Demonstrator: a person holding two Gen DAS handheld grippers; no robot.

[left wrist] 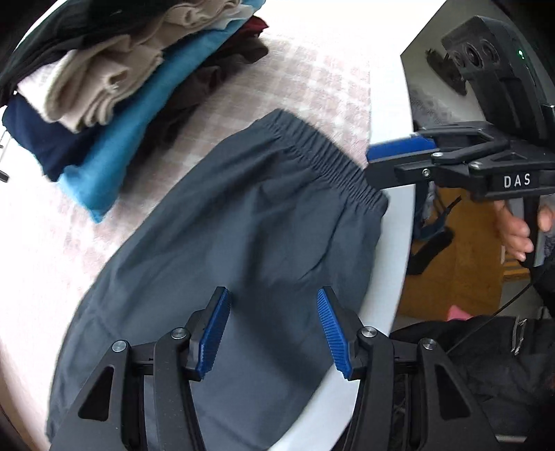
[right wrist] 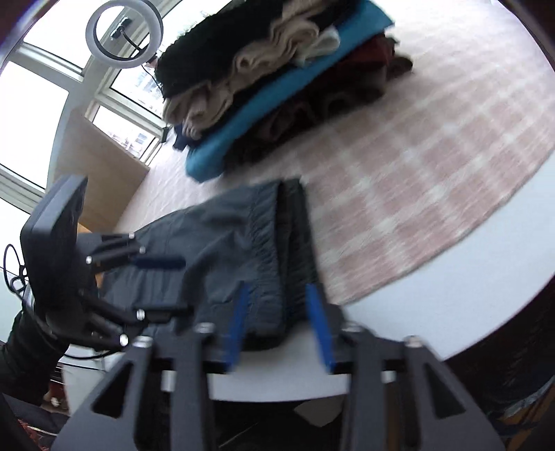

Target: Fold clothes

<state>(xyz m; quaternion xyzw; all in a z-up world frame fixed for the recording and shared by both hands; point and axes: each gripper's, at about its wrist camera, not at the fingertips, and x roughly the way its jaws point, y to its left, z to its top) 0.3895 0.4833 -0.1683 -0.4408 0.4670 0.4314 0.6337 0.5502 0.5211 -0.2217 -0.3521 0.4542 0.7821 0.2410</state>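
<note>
Blue ribbed pads on the left gripper (left wrist: 274, 333) hang closest to view, set well apart over the grey shorts (left wrist: 222, 249), with nothing pinched between them. Those shorts lie spread flat on the white table (left wrist: 385, 104), their gathered elastic waistband (left wrist: 333, 163) toward the far right edge and one side of the cloth running right out to the table's rim. Under their far part is a pink-and-white checked mat (left wrist: 312, 79).

From the right wrist view, the right gripper (right wrist: 281, 322) has its fingers apart too, straddling the waistband end of the shorts at the near edge of the table; the picture is blurred, and the pads do not look to be pressing on the fabric. In the left wrist view this same tool comes in from the right, a hand (left wrist: 520, 229) wrapped around its handle.

At the back of the mat sits a stack of folded clothes (left wrist: 104, 104): a black piece on top, beige knits under it, then navy, a bright blue layer, and dark brown and maroon at the bottom. It stands well apart from the shorts.

No basket or bin shows on the table; the clothes simply rest in the pile. Off the table's right side there is a brown cardboard box (left wrist: 461, 270), with something pink at its lower corner that I cannot make out. A ring light (right wrist: 124, 33) stands before the window (right wrist: 31, 97).
</note>
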